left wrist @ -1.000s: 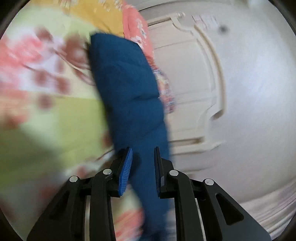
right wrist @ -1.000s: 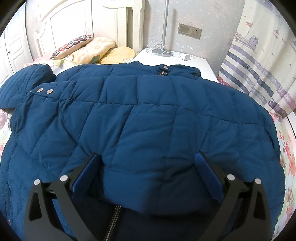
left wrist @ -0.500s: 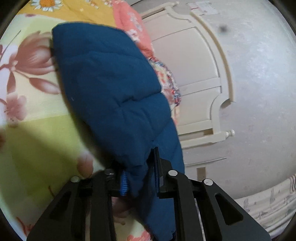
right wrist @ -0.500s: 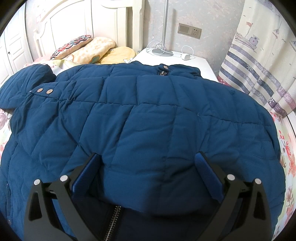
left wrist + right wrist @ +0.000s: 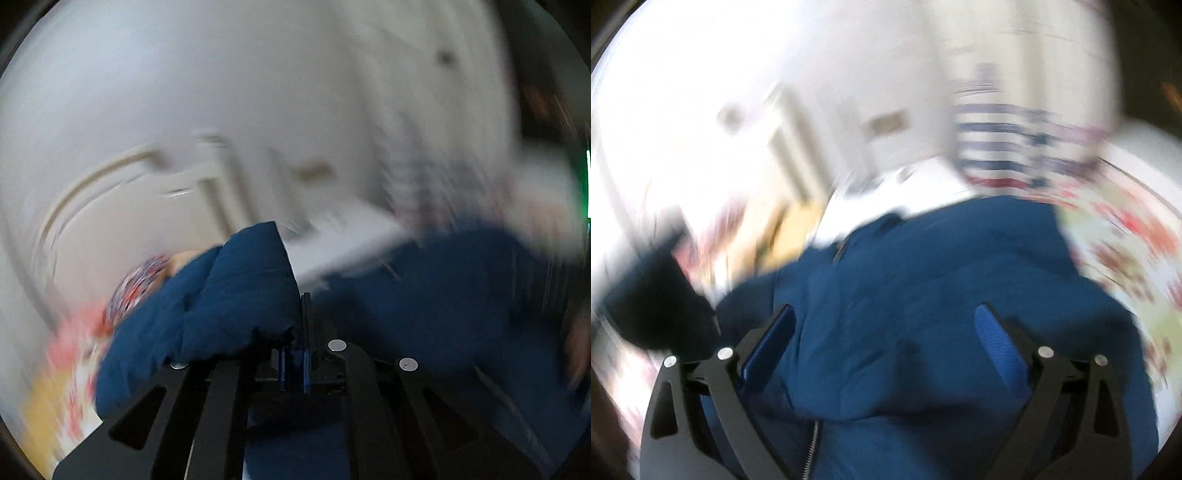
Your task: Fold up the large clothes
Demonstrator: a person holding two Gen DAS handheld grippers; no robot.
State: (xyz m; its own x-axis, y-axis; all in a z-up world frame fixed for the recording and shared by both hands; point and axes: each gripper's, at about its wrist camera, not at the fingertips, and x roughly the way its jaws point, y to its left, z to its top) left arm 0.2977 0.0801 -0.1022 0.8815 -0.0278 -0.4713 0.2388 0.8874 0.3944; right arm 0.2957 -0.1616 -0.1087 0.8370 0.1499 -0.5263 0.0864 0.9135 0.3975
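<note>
Quilted blue jacket: lies spread on the bed, puffy and soft, bulky but likely light; slick shell may slide
sleeve: lifted, bunched over the left tool, which is clenched on its cuff
right tool: released, jaws wide, over the hem by the zip
hold: pinch seams or cuffs, not padding
</note>
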